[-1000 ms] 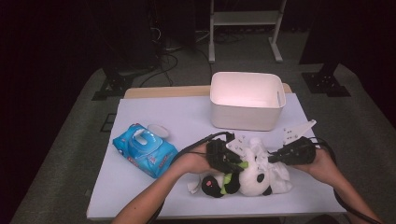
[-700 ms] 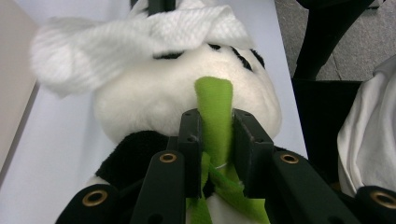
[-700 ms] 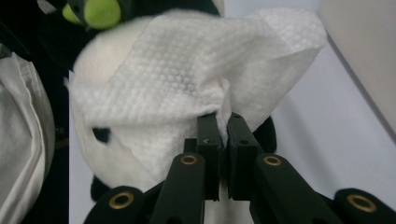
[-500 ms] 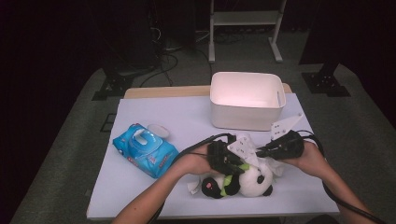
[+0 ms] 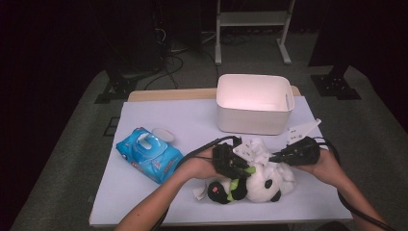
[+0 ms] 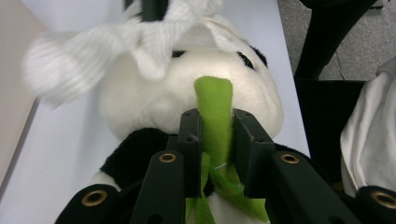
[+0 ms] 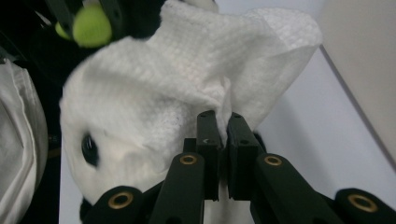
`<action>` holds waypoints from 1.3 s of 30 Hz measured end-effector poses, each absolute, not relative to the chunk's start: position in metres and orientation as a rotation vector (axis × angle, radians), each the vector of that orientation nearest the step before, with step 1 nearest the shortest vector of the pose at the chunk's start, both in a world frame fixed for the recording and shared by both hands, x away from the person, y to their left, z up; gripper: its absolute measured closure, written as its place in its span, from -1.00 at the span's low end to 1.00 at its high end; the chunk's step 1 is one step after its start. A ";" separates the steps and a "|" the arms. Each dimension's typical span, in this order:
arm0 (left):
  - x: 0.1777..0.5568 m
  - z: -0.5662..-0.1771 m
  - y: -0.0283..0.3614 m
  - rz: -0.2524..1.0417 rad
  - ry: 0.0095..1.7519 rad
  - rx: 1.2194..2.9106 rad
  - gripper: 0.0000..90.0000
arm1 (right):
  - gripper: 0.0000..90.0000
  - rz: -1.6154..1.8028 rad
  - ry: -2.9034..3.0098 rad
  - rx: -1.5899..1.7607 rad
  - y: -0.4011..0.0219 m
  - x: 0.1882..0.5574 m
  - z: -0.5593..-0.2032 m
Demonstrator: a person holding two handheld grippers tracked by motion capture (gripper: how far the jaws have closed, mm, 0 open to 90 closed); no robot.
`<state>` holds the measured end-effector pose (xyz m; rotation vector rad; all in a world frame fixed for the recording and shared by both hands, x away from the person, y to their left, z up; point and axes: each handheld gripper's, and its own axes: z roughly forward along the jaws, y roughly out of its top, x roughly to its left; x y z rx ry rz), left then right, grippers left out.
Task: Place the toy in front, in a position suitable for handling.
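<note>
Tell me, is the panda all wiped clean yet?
Not yet. Done: one white wipe is out of the blue pack. In hand: the left claw pinches the panda's green strip, while the right claw presses the wipe on its head. Left: probably more wiping. The white bin looks empty.

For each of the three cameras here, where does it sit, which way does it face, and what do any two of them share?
High view: above the person's side, looking forward and down on the table; both forearms, left gripper and right gripper.
Left gripper view: on the left gripper, looking along jaws clamping the toy panda's green strip.
Right gripper view: on the right gripper, jaws pinching a white wipe.
Shared: panda and wipe appear in all three.
</note>
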<state>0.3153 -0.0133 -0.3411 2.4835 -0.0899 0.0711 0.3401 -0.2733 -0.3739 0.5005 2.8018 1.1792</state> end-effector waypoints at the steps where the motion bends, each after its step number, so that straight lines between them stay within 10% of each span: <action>1: 0.317 -0.341 -0.013 0.075 -0.083 2.486 0.63 | 0.89 1.182 2.801 0.518 -0.277 0.340 -0.377; 39: 0.337 -0.317 0.008 0.207 0.028 2.506 0.39 | 0.88 1.284 2.793 0.436 -0.274 0.317 -0.374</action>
